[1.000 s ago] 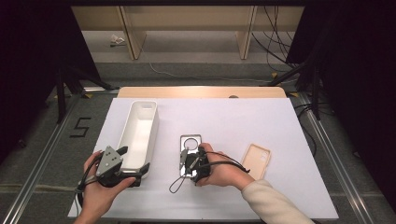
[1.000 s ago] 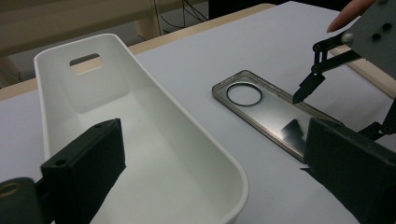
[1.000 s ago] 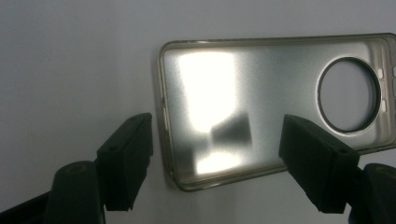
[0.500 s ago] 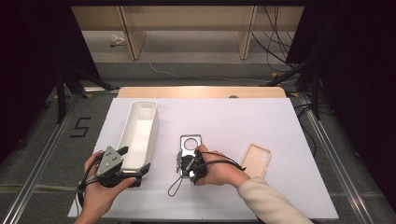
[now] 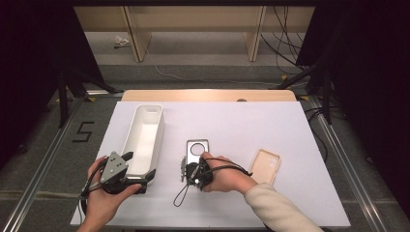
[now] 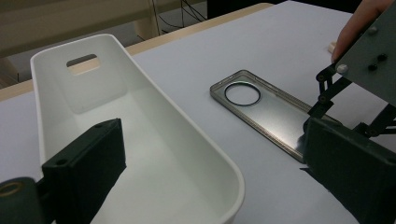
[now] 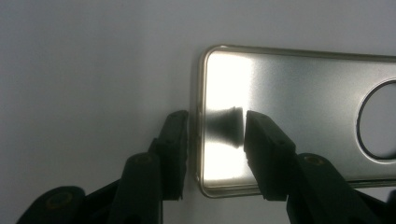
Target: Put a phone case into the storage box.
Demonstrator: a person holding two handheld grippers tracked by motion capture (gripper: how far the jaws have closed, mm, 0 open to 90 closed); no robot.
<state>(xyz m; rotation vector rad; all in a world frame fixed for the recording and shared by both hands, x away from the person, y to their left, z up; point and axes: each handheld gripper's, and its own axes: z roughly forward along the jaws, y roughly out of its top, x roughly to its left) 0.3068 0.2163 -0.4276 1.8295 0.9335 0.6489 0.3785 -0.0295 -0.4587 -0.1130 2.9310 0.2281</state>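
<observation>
Right gripper (image 7: 215, 140) straddles the short edge of the clear phone case (image 7: 299, 112) lying flat on the white table (image 5: 232, 121) — jaws just closing, not yet pinching. Left gripper (image 5: 138, 169) spread loosely across the white bin's (image 5: 145, 135) near end.

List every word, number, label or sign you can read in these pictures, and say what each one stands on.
"5": a dark numeral marked on the grey floor to the left of the table, seen in the high view.
No print can be made out on the white bin, the grey phone case or the tan phone case.
No lettering can be made out on either gripper.
</observation>
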